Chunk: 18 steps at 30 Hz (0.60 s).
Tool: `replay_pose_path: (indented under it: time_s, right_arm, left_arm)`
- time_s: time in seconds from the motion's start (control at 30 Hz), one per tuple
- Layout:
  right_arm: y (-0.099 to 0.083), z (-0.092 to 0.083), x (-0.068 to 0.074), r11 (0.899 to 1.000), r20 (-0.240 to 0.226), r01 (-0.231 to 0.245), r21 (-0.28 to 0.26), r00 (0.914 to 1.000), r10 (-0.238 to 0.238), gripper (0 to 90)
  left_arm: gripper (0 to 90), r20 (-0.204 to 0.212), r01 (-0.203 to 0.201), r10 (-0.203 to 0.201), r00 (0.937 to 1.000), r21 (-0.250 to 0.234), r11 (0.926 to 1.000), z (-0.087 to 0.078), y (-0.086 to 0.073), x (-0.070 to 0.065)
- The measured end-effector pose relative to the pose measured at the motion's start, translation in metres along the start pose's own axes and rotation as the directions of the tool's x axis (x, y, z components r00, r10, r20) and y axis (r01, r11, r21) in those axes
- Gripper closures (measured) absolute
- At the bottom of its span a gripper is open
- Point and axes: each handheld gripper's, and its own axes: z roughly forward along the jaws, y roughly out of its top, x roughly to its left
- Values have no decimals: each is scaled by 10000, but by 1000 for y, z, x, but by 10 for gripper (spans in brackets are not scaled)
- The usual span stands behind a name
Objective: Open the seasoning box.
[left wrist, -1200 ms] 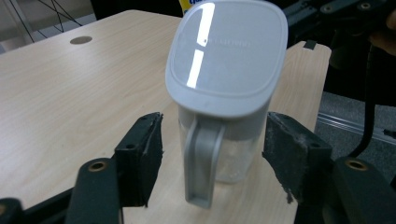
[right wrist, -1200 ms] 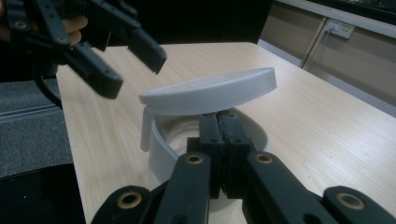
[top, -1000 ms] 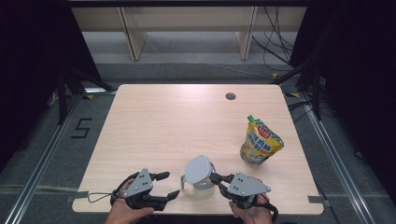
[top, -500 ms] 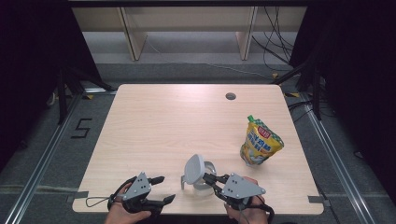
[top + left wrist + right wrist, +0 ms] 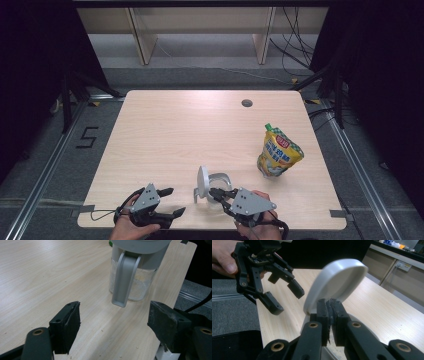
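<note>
High view: on the near edge of the table, the grey lid of a clear jug now stands almost upright on its hinge and is seen edge-on. A second ago it leaned back and showed its round face. The right gripper sits at the jug's rim with its jaws pressed together by the foot of the lid. The left gripper waits well apart at the table's near-left edge. Its jaws are spread, have just been opening wider, and have nothing between them. A yellow and green pouch stands untouched to the right, where it stood a second ago.

Left gripper view: the left gripper has bare wood between its two black jaws. Ahead of them the jug stands upright on the table, pale grains inside it, with its grey handle turned toward the camera. The handle is near the jaws but not touched.

Right gripper view: the right gripper has its pads closed tight on each other, just below the raised lid. It may be pinching a thin lip of the lid, but the gap is too dark to tell. Farther off, the left gripper hangs open in a hand.

With the lid up, the jug's mouth appears open. The wide-spread left jaws facing the handle suggest the next step is to steady the jug, and the pouch looks likely to be handled after that.
</note>
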Motion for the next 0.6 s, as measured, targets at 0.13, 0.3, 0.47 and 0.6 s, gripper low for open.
replay_pose_path:
  time_s: [0.13,0.3,0.47,0.6]
  right_arm:
    - [0,-1,-3,9999,-49,106,-137,9999,-106,853]
    - [-3,-7,-9,9999,136,-115,-79,9998,117,777]
    - [-14,-22,-22,9977,755,-672,24,9949,668,615]
    - [-27,-37,-34,9939,1079,-1009,436,9895,957,544]
  left_arm:
    - [242,6,78,-78,10000,-9,10000,2,0,0]
    - [234,-22,256,-256,9997,149,9996,3,-1,-3]
    - [203,41,208,-209,9998,311,9993,4,-1,-5]
    - [201,-107,-92,97,9999,386,9992,3,-1,-4]
